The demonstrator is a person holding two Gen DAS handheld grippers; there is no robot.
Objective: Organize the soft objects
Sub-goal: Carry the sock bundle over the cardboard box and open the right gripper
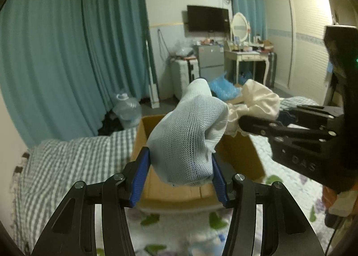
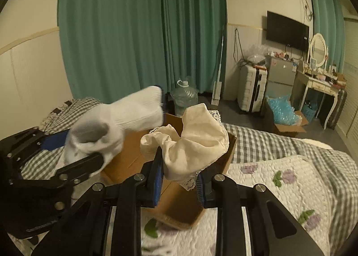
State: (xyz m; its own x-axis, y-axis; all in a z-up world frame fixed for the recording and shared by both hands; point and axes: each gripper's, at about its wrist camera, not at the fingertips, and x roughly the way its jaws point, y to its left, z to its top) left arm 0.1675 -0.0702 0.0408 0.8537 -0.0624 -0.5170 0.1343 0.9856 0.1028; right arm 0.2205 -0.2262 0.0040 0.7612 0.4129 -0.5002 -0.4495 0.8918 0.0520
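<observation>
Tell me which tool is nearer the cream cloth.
Right. The right tool is shut on the cream cloth above the cardboard box. The left tool holds the white sock beside it.

The white sock hides most of the cardboard box interior.

L gripper clamped on white knit sock, blue pads pressed to both sides; sock sticks up and away, above open cardboard box. Box sits on bed, betw. grey checked blanket toward bed's left edge and floral quilt at near edge. R gripper enters from right, gripping cream cloth over box's far right corner.
</observation>
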